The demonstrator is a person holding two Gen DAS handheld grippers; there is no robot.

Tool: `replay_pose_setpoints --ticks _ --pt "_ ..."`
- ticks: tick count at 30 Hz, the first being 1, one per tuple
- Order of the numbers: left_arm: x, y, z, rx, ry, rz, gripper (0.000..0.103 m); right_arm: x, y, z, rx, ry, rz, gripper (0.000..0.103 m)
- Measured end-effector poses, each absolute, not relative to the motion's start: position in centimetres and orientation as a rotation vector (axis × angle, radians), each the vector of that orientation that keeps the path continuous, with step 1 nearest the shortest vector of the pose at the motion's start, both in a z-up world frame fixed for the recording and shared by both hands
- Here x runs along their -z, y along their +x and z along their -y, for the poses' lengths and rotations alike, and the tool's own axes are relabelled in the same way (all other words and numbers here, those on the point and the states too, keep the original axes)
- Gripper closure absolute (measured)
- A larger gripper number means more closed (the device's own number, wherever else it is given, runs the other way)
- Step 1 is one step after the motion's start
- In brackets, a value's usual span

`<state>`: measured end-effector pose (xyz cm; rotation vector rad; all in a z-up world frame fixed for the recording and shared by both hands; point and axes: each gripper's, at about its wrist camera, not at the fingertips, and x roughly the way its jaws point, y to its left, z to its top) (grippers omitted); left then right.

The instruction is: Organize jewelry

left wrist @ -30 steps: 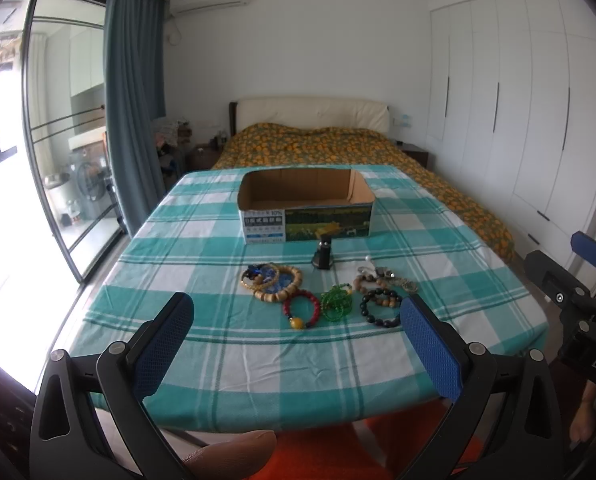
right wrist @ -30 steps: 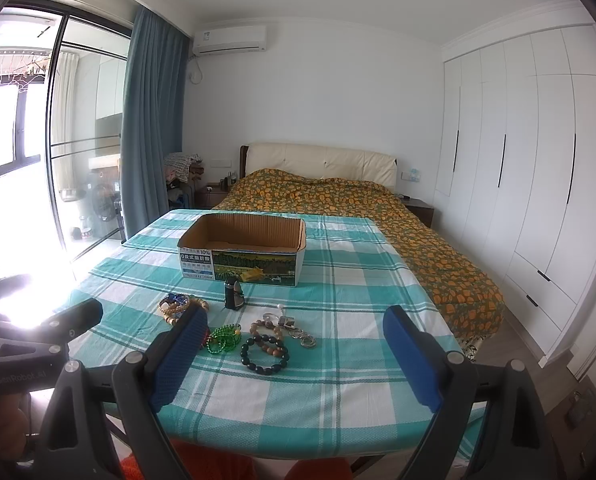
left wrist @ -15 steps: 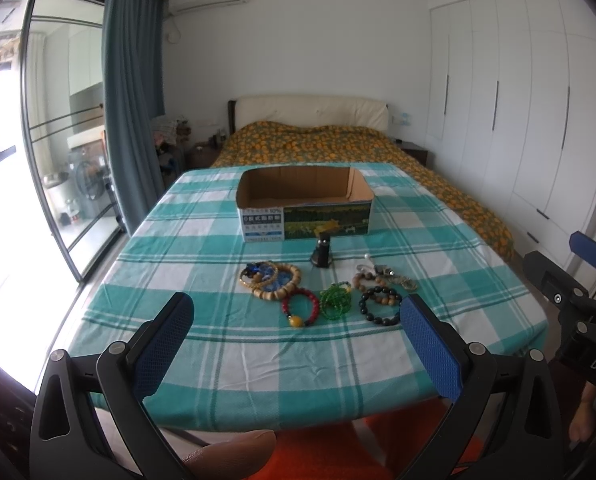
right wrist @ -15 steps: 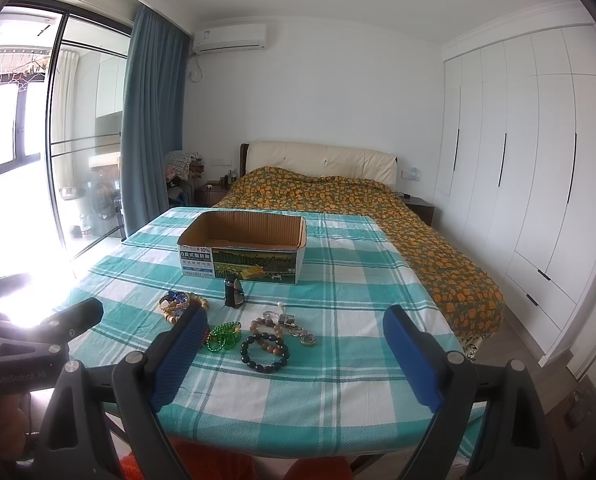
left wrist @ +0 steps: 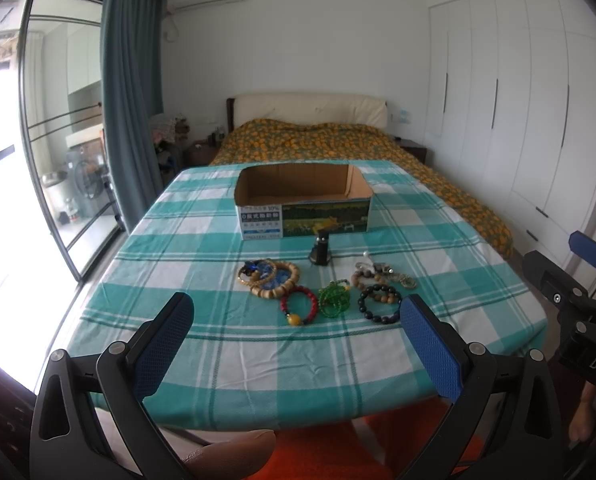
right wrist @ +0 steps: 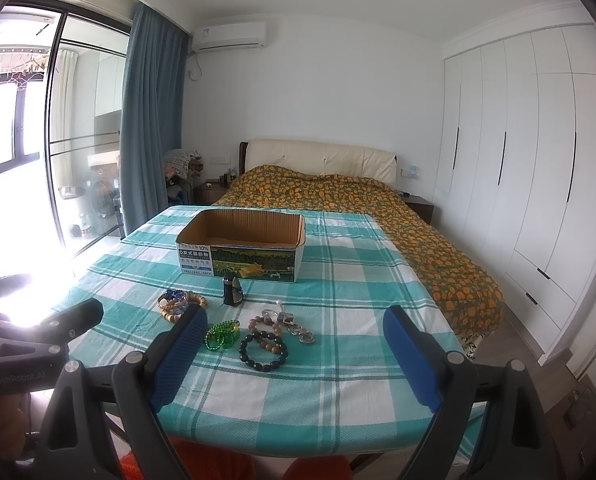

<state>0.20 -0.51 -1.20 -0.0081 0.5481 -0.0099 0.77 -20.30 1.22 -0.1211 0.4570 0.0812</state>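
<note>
Beaded bracelets [left wrist: 322, 290] untouched; both claws (left [left wrist: 298, 344], right [right wrist: 293, 354]) held wide, empty; one piece to be pinched across beads, dropped into cardboard box [left wrist: 302, 206].

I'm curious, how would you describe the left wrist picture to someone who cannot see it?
Beaded bracelets, among them a red bracelet and a green bracelet, lie on a teal checked tablecloth before an open cardboard box. The left claw hangs open in the foreground, with a bed behind.

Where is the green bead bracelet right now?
In the left wrist view the green bracelet lies on the tablecloth, between the red bracelet and the black bracelet.
</note>
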Motion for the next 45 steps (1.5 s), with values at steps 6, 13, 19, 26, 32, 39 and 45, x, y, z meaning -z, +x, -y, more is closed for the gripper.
replay_pose_setpoints --ticks 6,13,19,26,32,39,45 --pt "1.2 0.3 0.6 0.011 -0.007 -0.553 0.000 -1.2 0.8 20.3 -0.081 -0.123 -0.460 0.011" --pt "1.3 0.5 0.6 0.012 -0.006 -0.559 0.000 -1.2 0.8 20.3 -0.080 -0.126 -0.466 0.011" --pt "1.4 0.7 0.7 0.013 -0.005 -0.566 0.000 -1.2 0.9 20.3 -0.081 -0.127 -0.471 0.011" --pt "1.4 0.7 0.6 0.013 -0.005 -0.567 0.000 -1.2 0.9 20.3 -0.081 -0.128 -0.473 0.011" --pt "1.4 0.7 0.6 0.013 -0.004 -0.568 0.000 -1.3 0.9 20.3 -0.081 -0.129 -0.474 0.011" --pt "1.5 1.0 0.6 0.014 -0.003 -0.572 0.000 -1.3 1.0 20.3 -0.081 -0.130 -0.476 0.011" --pt "1.8 1.4 0.7 0.013 -0.001 -0.579 0.000 -1.3 1.1 20.4 -0.080 -0.131 -0.478 0.011"
